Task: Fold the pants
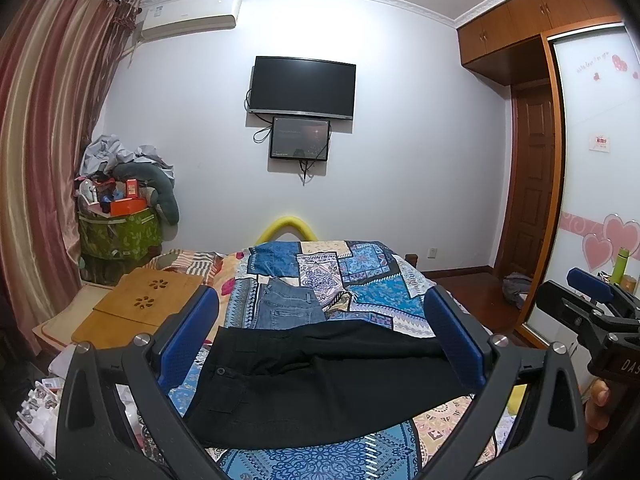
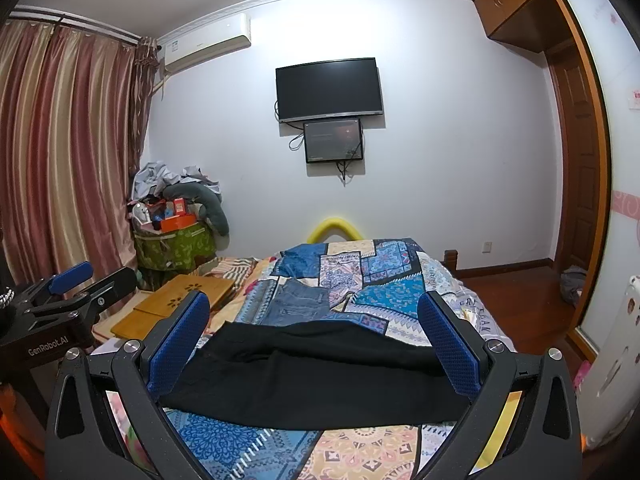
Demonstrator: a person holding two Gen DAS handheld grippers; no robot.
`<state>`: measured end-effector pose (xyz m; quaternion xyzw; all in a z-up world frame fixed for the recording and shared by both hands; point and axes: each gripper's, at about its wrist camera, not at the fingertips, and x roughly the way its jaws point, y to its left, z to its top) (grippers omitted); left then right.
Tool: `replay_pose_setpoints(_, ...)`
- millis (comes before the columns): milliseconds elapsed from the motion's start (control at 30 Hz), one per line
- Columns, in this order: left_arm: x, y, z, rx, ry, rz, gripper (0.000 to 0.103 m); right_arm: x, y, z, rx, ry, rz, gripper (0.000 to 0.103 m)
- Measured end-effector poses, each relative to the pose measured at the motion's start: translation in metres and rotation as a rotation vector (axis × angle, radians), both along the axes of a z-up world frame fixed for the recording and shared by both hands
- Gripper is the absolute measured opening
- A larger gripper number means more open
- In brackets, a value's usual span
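Left wrist view: left claw (image 1: 320,334), blue pads spread apart and empty, above black cloth pants (image 1: 320,380) lying flat on the patchwork-quilted bed (image 1: 360,280); folded blue denim jeans (image 1: 286,306) lie beyond. Right wrist view: right claw (image 2: 314,338) likewise apart and empty over the pants (image 2: 316,372); the left claw's (image 2: 86,280) body reads "GenRobot.AI".

Left wrist view: from the bed's near edge, low, facing its far edge and the wall television (image 1: 302,87). Right wrist view: same heading, set slightly rightward. Shared: bed (image 1: 372,280), black pants (image 1: 320,380) close ahead, curtain, wardrobe; each view catches the other gripper at its side edge.
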<state>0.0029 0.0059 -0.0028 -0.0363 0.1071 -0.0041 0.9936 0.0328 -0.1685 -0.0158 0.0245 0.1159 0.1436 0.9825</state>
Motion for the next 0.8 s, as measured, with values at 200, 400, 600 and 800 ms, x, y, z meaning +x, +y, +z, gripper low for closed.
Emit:
replay_pose_setpoints(200,0.0004,-0.0056,-0.0010,0.018,-0.002,-0.002,0.103,-0.0004,-0.0003,-0.0007,0.000,-0.001,0.000,0.103)
replay_pose_setpoints(400,-0.0019,-0.0064,-0.0012,0.019,-0.003,-0.005,0.103,-0.0012,-0.0002,-0.0004,0.002,-0.004,0.000,0.103)
replay_pose_setpoints(600,-0.0026,-0.0072,-0.0017,0.019,-0.004,-0.006,0.103,-0.0030,-0.0009,-0.0001,0.002,-0.005,0.001,0.103)
replay_pose_setpoints(800,-0.0030,-0.0075,-0.0011,0.019,-0.004,-0.005,0.103,-0.0054,-0.0007,-0.0008,0.003,-0.006,0.002,0.103)
